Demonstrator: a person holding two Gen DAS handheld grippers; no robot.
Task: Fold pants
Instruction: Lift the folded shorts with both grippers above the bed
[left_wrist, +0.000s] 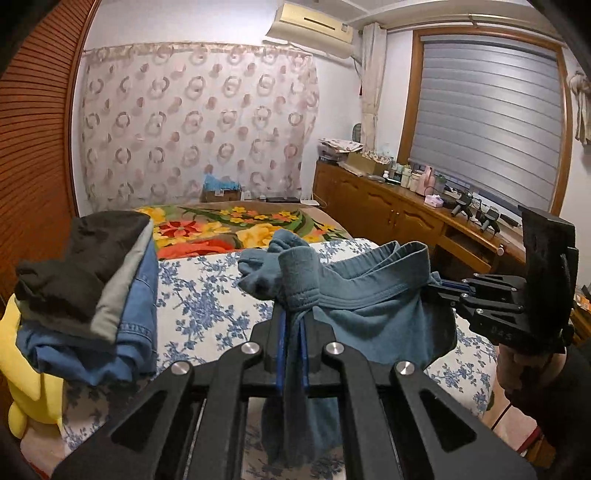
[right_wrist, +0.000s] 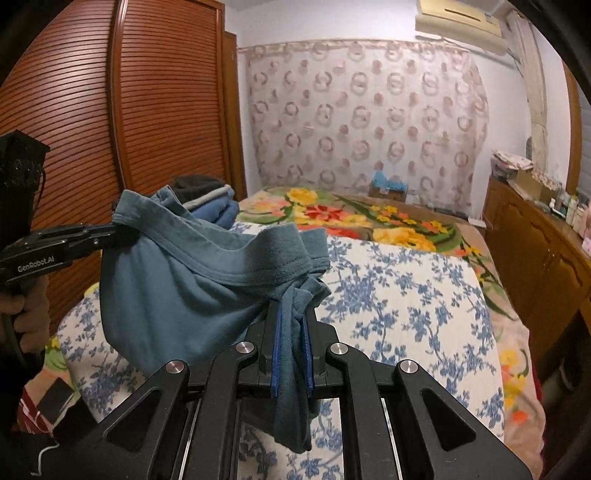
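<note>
both hand-held grippers clamped on the teal pants, lifted over the bed.

i've got the left hand-held gripper (left_wrist: 291, 325) pinched tight on one bunched end of the pants' (left_wrist: 376, 295) waistband, and the right hand-held gripper (right_wrist: 293, 325) pinched tight on the other end, so the pants (right_wrist: 177, 280) hang stretched between them above the bed (right_wrist: 399, 295) with its blue-flower cover. cloth trails down through both sets of fingers. on the bed's wardrobe side sits a stack of folded clothes (left_wrist: 92, 288), dark on top, denim beneath, by a yellow plush toy (left_wrist: 26, 373). a floral blanket (left_wrist: 236, 225) covers the bed's far end.
</note>
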